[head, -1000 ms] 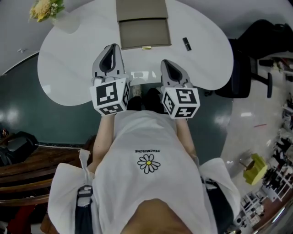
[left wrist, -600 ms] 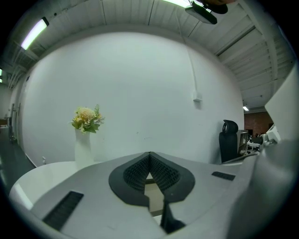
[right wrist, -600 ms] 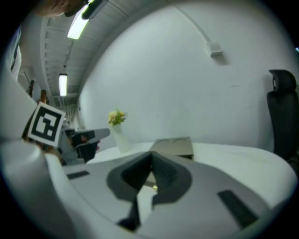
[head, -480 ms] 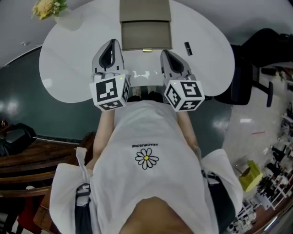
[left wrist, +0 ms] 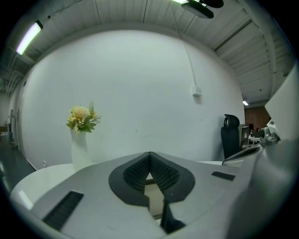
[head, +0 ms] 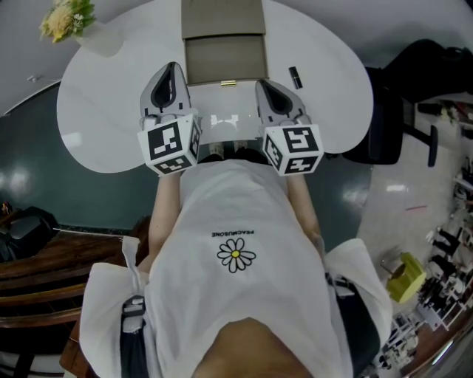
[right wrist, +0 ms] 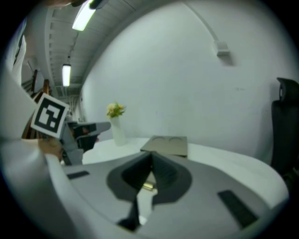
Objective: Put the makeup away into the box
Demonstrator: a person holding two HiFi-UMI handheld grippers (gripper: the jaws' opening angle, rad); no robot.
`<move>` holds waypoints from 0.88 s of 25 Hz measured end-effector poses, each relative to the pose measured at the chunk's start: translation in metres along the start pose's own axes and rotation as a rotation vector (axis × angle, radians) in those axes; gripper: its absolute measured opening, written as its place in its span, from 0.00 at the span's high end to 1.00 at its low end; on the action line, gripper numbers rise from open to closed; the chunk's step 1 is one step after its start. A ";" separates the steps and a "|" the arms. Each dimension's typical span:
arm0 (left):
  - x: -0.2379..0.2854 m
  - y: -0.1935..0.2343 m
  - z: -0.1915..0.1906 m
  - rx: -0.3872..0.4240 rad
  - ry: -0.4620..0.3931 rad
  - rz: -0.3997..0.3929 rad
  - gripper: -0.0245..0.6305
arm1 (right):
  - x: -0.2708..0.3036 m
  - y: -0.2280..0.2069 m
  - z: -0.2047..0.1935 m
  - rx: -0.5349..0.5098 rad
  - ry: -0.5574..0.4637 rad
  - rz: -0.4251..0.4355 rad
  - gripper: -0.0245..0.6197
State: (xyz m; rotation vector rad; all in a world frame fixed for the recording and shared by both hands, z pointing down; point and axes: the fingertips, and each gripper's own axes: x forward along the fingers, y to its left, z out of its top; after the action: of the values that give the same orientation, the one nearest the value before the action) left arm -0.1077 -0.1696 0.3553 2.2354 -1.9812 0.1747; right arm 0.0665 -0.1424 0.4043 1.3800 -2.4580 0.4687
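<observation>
L grip point(head: 171, 74) jaws together, empty | R grip point(head: 264, 88) jaws together, empty | side by side, pointing fwd

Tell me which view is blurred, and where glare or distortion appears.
Right gripper view: blurred, the box and vase look soft. Left gripper view: sharp, but fisheye bends the wall. Head view: lights glare on the table.

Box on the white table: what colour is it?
The box is dull grey-brown, with a small gold clasp; it shows best in the head view.

Head cam overhead; gripper cams fwd, share flowers point(head: 66, 18) point(left wrist: 81, 119) point(right wrist: 115, 109).
</observation>
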 end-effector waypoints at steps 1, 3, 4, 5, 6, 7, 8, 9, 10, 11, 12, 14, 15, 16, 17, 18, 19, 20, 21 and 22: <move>0.001 0.000 0.000 0.007 -0.001 0.000 0.93 | -0.001 -0.005 0.001 -0.012 -0.002 -0.011 0.92; 0.004 0.001 0.002 0.008 -0.006 0.001 0.93 | -0.002 -0.020 -0.001 -0.008 0.007 -0.037 0.91; 0.005 0.001 0.003 0.003 -0.007 0.002 0.93 | -0.002 -0.029 -0.004 0.009 0.022 -0.050 0.91; 0.007 0.001 0.003 0.000 -0.007 0.003 0.93 | -0.002 -0.038 -0.009 0.028 0.043 -0.064 0.91; 0.008 0.001 0.003 -0.001 -0.006 0.003 0.93 | -0.003 -0.047 -0.013 0.044 0.062 -0.081 0.91; 0.010 0.000 0.002 0.003 -0.003 0.003 0.93 | -0.004 -0.054 -0.017 0.055 0.074 -0.100 0.91; 0.011 -0.002 0.002 0.009 0.000 0.002 0.93 | -0.005 -0.061 -0.020 0.059 0.080 -0.122 0.91; 0.012 -0.004 0.001 0.013 0.003 0.000 0.93 | -0.007 -0.068 -0.022 0.062 0.083 -0.144 0.91; 0.013 -0.006 0.000 0.014 0.004 -0.004 0.93 | -0.008 -0.075 -0.025 0.066 0.088 -0.166 0.91; 0.014 -0.007 0.000 0.016 0.006 -0.009 0.93 | -0.008 -0.081 -0.029 0.074 0.097 -0.185 0.91; 0.015 -0.009 -0.001 0.019 0.007 -0.014 0.93 | -0.008 -0.087 -0.034 0.083 0.113 -0.200 0.91; 0.017 -0.013 -0.002 0.025 0.008 -0.025 0.93 | -0.004 -0.099 -0.045 0.099 0.155 -0.220 0.91; 0.018 -0.015 -0.002 0.026 0.009 -0.030 0.93 | -0.001 -0.106 -0.051 0.100 0.175 -0.228 0.91; 0.019 -0.017 -0.003 0.028 0.011 -0.035 0.93 | 0.002 -0.112 -0.056 0.094 0.195 -0.233 0.91; 0.020 -0.020 -0.003 0.031 0.014 -0.041 0.93 | 0.007 -0.118 -0.061 0.083 0.214 -0.232 0.90; 0.022 -0.023 -0.005 0.032 0.018 -0.046 0.93 | 0.012 -0.123 -0.066 0.070 0.234 -0.223 0.80; 0.023 -0.026 -0.006 0.032 0.023 -0.051 0.93 | 0.017 -0.128 -0.072 0.060 0.255 -0.212 0.72; 0.023 -0.029 -0.008 0.030 0.028 -0.057 0.93 | 0.022 -0.133 -0.079 0.053 0.278 -0.207 0.68; 0.024 -0.031 -0.010 0.029 0.033 -0.062 0.93 | 0.026 -0.139 -0.085 0.048 0.301 -0.208 0.66; 0.024 -0.034 -0.011 0.028 0.040 -0.066 0.93 | 0.030 -0.145 -0.091 0.043 0.322 -0.216 0.66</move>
State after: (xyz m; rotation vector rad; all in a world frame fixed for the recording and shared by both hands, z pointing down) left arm -0.0712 -0.1870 0.3698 2.2926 -1.8939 0.2392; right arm 0.1842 -0.1985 0.5193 1.4390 -2.0295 0.6395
